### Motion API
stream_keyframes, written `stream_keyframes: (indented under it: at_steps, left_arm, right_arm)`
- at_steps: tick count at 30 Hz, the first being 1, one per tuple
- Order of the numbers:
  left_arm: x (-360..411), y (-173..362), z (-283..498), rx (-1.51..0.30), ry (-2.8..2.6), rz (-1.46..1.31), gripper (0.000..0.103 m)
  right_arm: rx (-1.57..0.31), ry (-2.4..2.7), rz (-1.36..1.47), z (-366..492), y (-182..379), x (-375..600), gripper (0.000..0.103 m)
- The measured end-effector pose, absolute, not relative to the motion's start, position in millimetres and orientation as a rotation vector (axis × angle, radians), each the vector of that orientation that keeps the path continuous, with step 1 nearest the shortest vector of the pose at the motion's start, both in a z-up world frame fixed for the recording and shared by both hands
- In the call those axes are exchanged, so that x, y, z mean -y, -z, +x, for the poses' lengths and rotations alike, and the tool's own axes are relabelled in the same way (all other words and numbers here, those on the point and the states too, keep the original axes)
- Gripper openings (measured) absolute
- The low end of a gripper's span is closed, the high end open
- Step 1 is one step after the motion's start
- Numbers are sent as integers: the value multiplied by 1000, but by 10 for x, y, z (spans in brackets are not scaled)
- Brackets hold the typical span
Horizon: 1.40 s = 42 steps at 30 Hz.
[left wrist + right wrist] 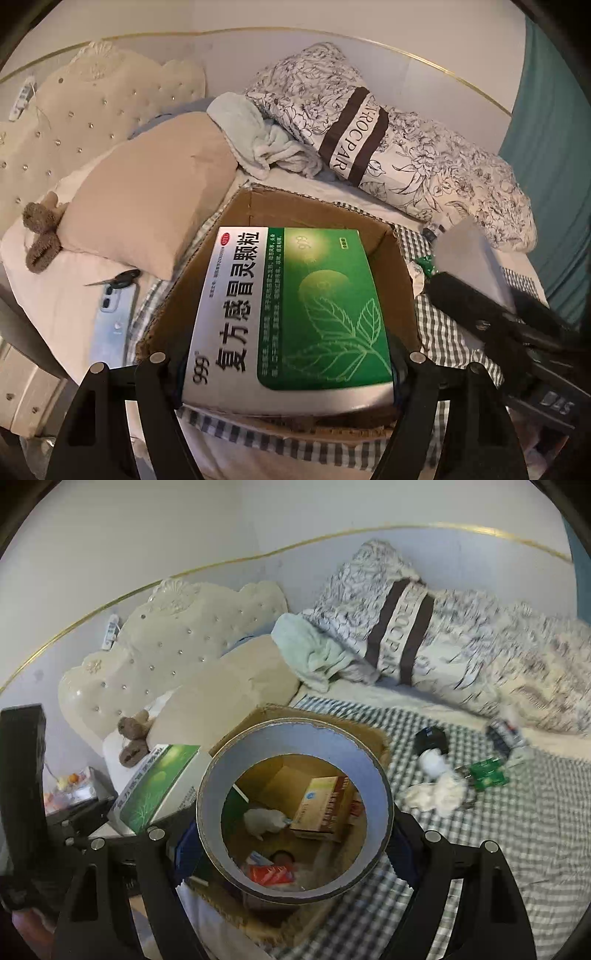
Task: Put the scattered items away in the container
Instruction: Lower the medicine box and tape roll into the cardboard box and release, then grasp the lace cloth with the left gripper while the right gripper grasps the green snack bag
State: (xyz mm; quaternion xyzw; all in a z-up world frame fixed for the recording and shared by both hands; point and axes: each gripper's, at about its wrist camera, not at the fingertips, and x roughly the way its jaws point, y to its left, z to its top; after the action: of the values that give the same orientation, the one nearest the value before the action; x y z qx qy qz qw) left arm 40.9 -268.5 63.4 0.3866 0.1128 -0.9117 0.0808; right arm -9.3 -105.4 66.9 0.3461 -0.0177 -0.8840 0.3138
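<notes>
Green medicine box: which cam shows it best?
Left wrist: the green medicine box fills the frame between the left tool, printed face readable. Right wrist catches only its end at left, partly behind the tape roll.

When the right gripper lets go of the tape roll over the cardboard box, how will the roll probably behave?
The tape roll looks stiff: its ring keeps a round shape between the right gripper fingers. Being round, it may roll or wobble after landing, though the items inside the cardboard box should stop it. Its wide hollow core suggests it is fairly light.
</notes>
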Motion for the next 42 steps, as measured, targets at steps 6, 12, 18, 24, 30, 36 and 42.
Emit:
stream_keyframes:
  at_steps: [6,12,18,24,30,36,42]
  left_arm:
    - [2694,-525,241,-320,2705,1196,80]
    - [2744,-391,153,-377,2652,1245,91]
    - [2672,-424,187,-332,2652,1243,94]
    - [2391,-583,228,-304,2724,1209,98]
    - [1784,-714,144,-285,2844,1184,99]
    - [1026,-697,-69,-193,2935,1215,100]
    - [592,-462,-381,-163,2916,1290,100]
  right_arm:
    - [61,2274,934,-321,-517,1163,82]
    - [100,2267,1016,-551,-449,1261,84]
    - [165,2289,977,-554,-557,1128,84]
    - [238,2394,942,-459,-619,500,84]
    - [271,2593,938,-448,-640,-458,85]
    - [335,2708,955,-450,-528,-1266,85]
    - [329,2742,1002,-579,-298,-1672,85]
